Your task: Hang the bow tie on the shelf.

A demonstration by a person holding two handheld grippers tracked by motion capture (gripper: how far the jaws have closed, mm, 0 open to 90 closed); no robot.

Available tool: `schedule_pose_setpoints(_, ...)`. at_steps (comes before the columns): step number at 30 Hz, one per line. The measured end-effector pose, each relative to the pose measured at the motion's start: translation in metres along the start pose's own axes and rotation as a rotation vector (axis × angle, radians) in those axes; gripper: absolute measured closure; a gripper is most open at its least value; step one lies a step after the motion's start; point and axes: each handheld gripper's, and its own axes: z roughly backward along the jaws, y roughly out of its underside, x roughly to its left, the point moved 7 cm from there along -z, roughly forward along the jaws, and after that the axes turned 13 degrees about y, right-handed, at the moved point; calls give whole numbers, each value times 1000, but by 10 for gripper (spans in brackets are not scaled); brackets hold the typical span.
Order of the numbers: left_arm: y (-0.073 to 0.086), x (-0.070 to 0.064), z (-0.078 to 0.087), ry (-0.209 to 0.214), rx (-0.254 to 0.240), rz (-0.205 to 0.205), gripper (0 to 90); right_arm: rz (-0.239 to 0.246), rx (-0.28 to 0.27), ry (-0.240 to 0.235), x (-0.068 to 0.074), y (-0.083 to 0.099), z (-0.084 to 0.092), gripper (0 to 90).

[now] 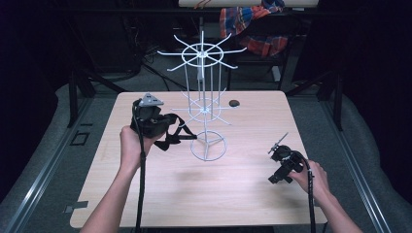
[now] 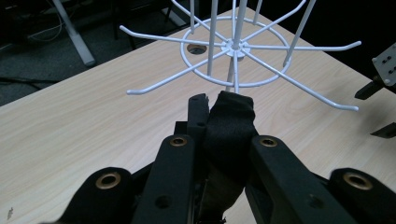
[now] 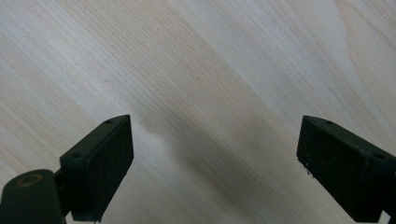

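Left gripper (image 2: 219, 121): pinches a black strap (image 2: 229, 128), left of centre on the table (image 1: 145, 194).
Strap: flat dark webbing, folded over at the jaws, just beside the white wire rack (image 1: 204, 104).
Right gripper (image 3: 215, 172): jaws spread wide over bare wood, near right.

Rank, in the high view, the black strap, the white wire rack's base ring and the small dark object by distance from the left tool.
1. black strap, clamped in the left tool.
2. base ring, just right.
3. small dark object, far side.
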Motion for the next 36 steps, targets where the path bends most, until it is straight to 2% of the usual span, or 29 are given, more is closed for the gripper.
schedule_pose_setpoints(8,-3,-6,8,9,-5,-21,840,0,4,0,0,0,0,105)
schedule_pose_setpoints(16,-5,-9,20,-7,-11,-38,840,3,8,-2,0,1,1,105)
schedule_pose_setpoints(28,1,-6,43,-16,-6,-31,841,0,-3,-1,0,0,1,105)
schedule_pose_setpoints(34,-1,-8,41,-5,-10,-34,841,-2,-3,-2,1,-1,0,105)
schedule_pose_setpoints(36,-2,-9,38,-1,-10,-37,841,19,14,-1,0,0,1,105)
